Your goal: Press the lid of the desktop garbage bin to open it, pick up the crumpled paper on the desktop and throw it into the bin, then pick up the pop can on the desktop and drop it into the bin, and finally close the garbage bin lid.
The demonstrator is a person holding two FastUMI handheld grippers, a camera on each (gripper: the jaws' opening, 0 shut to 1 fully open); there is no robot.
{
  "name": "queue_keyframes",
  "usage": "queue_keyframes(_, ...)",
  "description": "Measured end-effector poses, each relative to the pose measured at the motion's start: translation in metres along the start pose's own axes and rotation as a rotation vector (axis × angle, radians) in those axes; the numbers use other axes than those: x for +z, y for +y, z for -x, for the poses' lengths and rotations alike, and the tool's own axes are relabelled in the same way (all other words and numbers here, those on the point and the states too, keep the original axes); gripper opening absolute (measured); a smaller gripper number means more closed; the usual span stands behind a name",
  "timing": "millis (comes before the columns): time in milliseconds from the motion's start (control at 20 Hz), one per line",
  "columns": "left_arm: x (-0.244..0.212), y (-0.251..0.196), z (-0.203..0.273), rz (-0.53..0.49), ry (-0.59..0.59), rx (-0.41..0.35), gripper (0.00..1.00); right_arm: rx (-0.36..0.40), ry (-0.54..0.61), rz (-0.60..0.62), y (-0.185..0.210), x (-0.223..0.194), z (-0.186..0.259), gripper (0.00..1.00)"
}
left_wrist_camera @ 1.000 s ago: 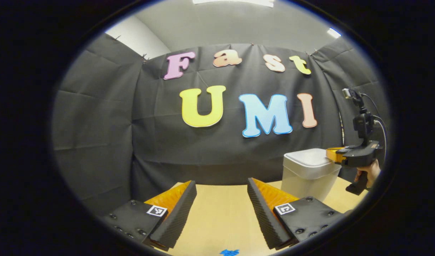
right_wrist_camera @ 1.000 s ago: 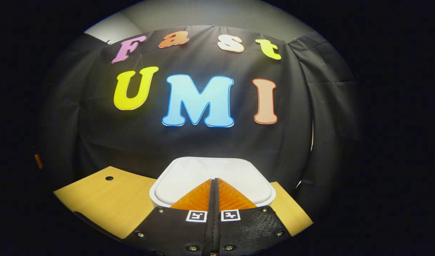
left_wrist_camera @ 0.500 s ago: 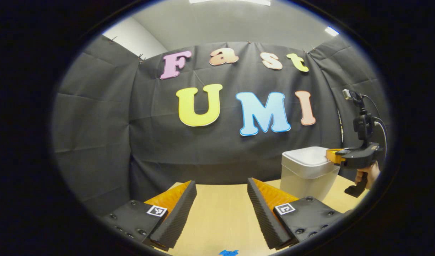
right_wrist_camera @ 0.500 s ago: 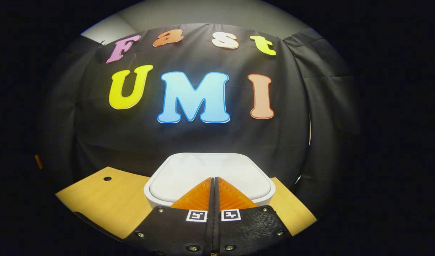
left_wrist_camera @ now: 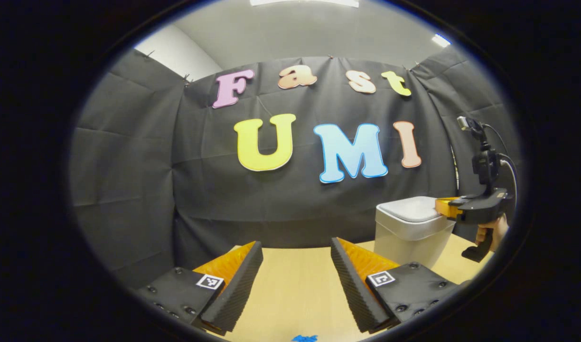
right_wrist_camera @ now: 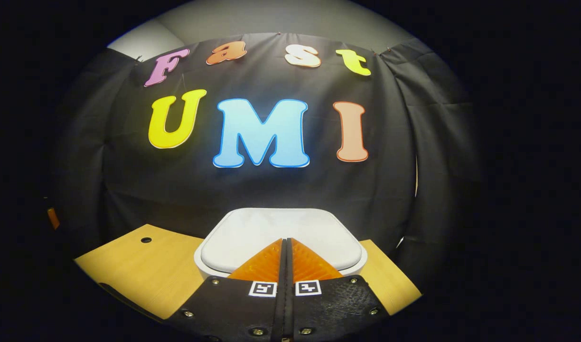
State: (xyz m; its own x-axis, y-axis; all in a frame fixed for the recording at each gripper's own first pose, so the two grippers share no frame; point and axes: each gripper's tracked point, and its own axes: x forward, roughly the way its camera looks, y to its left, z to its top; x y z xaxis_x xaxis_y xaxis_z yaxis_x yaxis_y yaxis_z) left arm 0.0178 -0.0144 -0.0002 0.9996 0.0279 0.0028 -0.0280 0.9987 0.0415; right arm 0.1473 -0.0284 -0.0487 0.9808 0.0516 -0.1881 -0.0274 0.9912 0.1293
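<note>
Garbage bin (right_wrist_camera: 210, 266), a small white plastic box with rounded corners, is seen standing on the pale wooden desktop (right_wrist_camera: 143, 270) close to the black cloth wall, directly ahead of and just below the right gripper (right_wrist_camera: 285, 242). Its flat, pale grey lid (right_wrist_camera: 252, 232) is down, so the contents cannot be told. The right gripper's two fingers are brought together with nothing between them, and their tips are held over the near half of the lid, pointing along the lid's front-to-back line; whether the lid is actually touched cannot be made out. In the left gripper view the same tool (left_wrist_camera: 454, 209), gripped from below by a hand (left_wrist_camera: 494, 232), is seen reaching in level from the bin's right side at lid height.

The left gripper (left_wrist_camera: 295, 254) is held well apart from the bin, low over the desktop, its fingers spread wide and empty. The bin (left_wrist_camera: 409, 237) lies ahead and to its right.

A downward press on the lid is judged to be the step in hand, and the right gripper is by far the nearer. A small blue scrap (left_wrist_camera: 304, 338) lies on the desktop at the near edge.
</note>
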Motion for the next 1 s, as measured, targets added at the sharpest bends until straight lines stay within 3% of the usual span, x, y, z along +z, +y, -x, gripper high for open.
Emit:
queue_keyframes(300, -0.002, 0.001, 0.007, 0.019, 0.000, 0.014, 0.93, 0.002, -0.092, 0.002, -0.002, 0.042, -0.007, 0.00)
queue_keyframes(750, -0.004, 0.013, 0.010, 0.051, 0.003, 0.045, 0.94, -0.053, -0.222, 0.030, -0.005, 0.102, -0.008, 0.00)
queue_keyframes(800, -0.004, 0.015, 0.010, 0.052, 0.003, 0.048, 1.00, -0.056, -0.234, 0.035, -0.004, 0.104, -0.005, 0.00)
queue_keyframes(850, -0.004, 0.016, 0.010, 0.054, 0.003, 0.050, 0.94, -0.058, -0.241, 0.041, -0.004, 0.106, -0.003, 0.00)
queue_keyframes(1000, -0.005, 0.018, 0.009, 0.059, 0.003, 0.049, 0.94, -0.062, -0.266, 0.051, -0.004, 0.113, 0.003, 0.00)
